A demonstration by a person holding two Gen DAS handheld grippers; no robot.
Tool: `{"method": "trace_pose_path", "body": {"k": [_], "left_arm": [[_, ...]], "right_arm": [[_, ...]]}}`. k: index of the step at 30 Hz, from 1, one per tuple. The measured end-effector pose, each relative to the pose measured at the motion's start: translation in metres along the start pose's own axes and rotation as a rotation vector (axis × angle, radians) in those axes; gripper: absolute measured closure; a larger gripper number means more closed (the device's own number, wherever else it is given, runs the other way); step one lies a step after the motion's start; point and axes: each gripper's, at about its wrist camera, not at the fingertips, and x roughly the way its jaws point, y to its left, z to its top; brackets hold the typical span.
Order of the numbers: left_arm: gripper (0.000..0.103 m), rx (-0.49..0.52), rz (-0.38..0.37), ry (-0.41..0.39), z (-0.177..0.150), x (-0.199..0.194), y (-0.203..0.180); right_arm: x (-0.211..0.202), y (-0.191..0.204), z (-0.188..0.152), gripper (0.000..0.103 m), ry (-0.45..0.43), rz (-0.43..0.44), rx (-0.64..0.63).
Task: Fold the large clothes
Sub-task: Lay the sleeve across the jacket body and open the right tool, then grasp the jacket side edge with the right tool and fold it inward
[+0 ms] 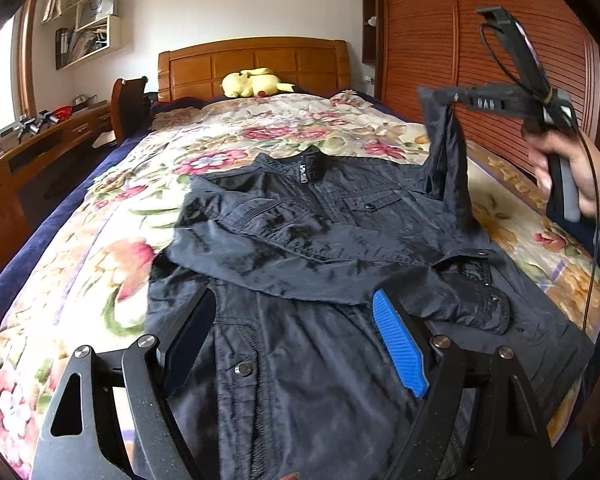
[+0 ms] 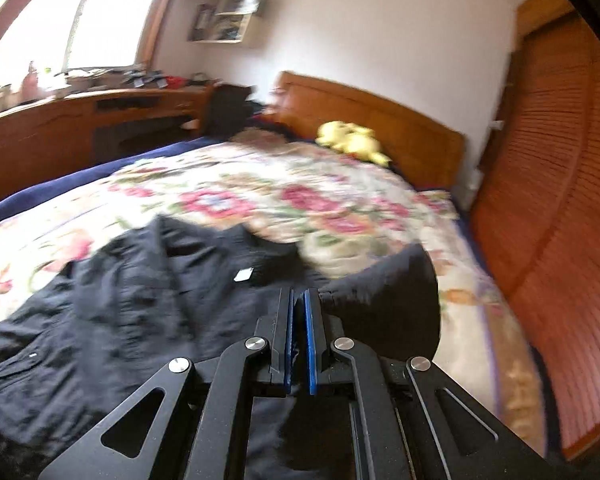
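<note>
Dark jacket [image 1: 320,240] lies flat on the floral bedspread [image 1: 100,260], front up, collar toward the headboard [image 1: 256,64], long axis running down the bed. One sleeve is folded across the chest; the other sleeve [image 1: 448,152] is lifted off the bed. Right tongs [image 1: 440,96] pressed together, pinching that sleeve's cuff, held up by a hand [image 1: 560,168] at the wardrobe side. Left tongs [image 1: 296,332] spread wide, angled down over the jacket's lower front, nothing gripped. Yellow plush toy [image 1: 256,82] by the headboard.
</note>
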Motion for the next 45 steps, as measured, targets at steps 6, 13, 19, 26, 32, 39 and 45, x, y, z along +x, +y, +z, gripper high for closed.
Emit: {"method": "trace_pose_path", "body": {"k": [6,13,19,26,32,39,45], "left_arm": [[0.021,-0.016,0.013,-0.001,-0.002,-0.005,0.014],[0.021,-0.024,0.015,-0.003,-0.003,-0.006,0.02],[0.021,-0.021,0.009,-0.006,-0.003,-0.007,0.017],[0.021,-0.016,0.004,-0.009,-0.002,-0.008,0.015],[0.021,-0.016,0.004,-0.007,-0.002,-0.007,0.015],[0.021,-0.016,0.002,-0.004,-0.002,-0.008,0.015],[0.021,-0.013,0.003,-0.004,-0.002,-0.009,0.014]], "right_arm": [[0.021,0.031,-0.037,0.098,0.134,0.128,-0.015],[0.018,0.03,-0.062,0.082,0.203,0.164,0.04],[0.006,0.013,-0.047,0.049,0.158,0.072,0.057],[0.03,-0.027,-0.077,0.046,0.292,-0.011,0.152],[0.052,-0.047,-0.106,0.04,0.377,-0.044,0.258],[0.086,-0.048,-0.121,0.035,0.448,0.004,0.378],[0.105,-0.035,-0.127,0.048,0.485,0.101,0.382]]}}
